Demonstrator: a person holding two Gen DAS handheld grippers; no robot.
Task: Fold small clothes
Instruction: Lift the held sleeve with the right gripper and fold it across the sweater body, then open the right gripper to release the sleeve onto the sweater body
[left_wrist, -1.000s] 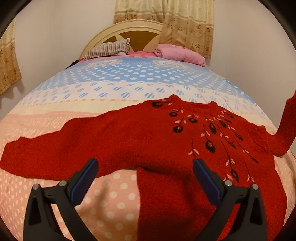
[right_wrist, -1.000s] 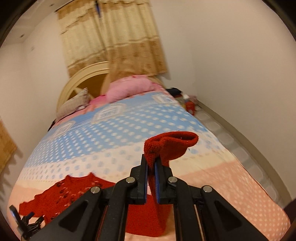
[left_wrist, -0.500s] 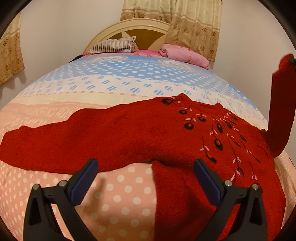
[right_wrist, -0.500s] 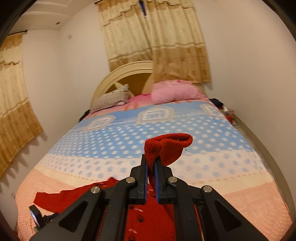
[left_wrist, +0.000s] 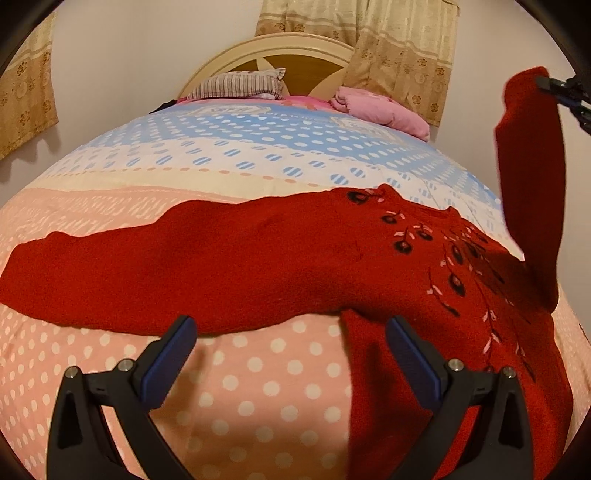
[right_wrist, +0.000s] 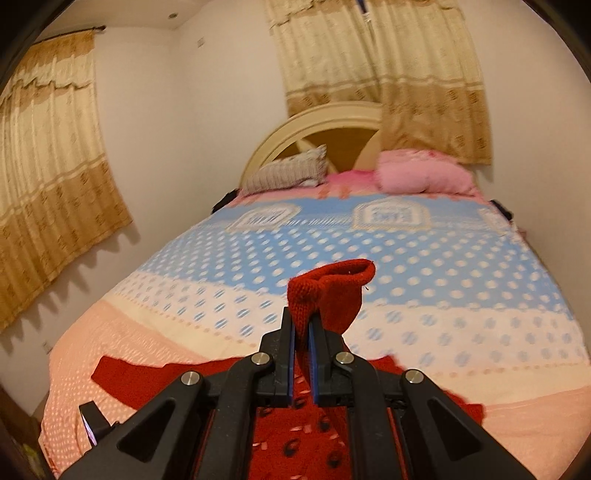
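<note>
A striped pillow (right_wrist: 286, 170) and pink pillow (right_wrist: 424, 175) lie against the headboard (right_wrist: 332, 118).

The lettering in the bedspread (right_wrist: 391, 216) panels is too blurred to read.

Warm, dim indoor light. Curtain (right_wrist: 55, 155) shadows fall on the wall at 8 o'clock. Bedspread (right_wrist: 406, 266) motion-blurred in right view. Heavy fisheye bending, dark vignette at corners.

A dotted bed (left_wrist: 258, 373) carries a red sweater (left_wrist: 258, 258) spread just beyond the open left claw (left_wrist: 288, 343); two pillows (left_wrist: 380, 110) lie far beyond it.
</note>
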